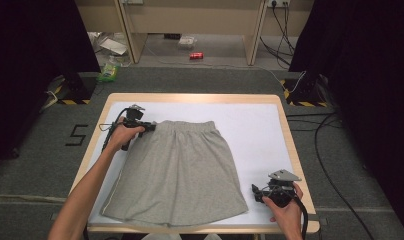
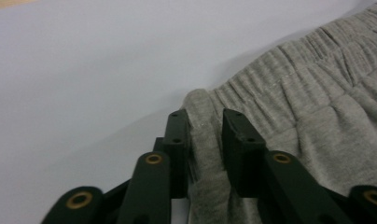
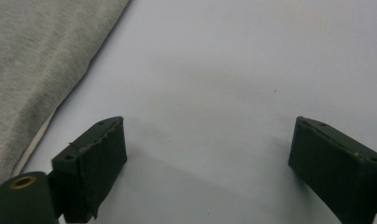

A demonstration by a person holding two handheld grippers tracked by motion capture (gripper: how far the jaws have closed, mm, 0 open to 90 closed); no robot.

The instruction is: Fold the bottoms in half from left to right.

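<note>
the grey shorts [image 1: 177,170] lie flat on the table [image 1: 255,125], waistband away from the person — the left claw [image 2: 205,140] pinches its left corner; the right claw [image 3: 207,154], gaping empty, sits just right of the hem.

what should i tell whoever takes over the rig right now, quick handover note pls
Left gripper: jaws closed on the waistband corner of the grey shorts.
Right gripper: jaws wide open with nothing between them, low over the white table, just off the shorts' hem corner.
Shorts: spread flat, waistband at the far side, hem toward the person.
Done: one corner gripped.
Left: probably grip the hem corner with the right gripper, then fold.
</note>
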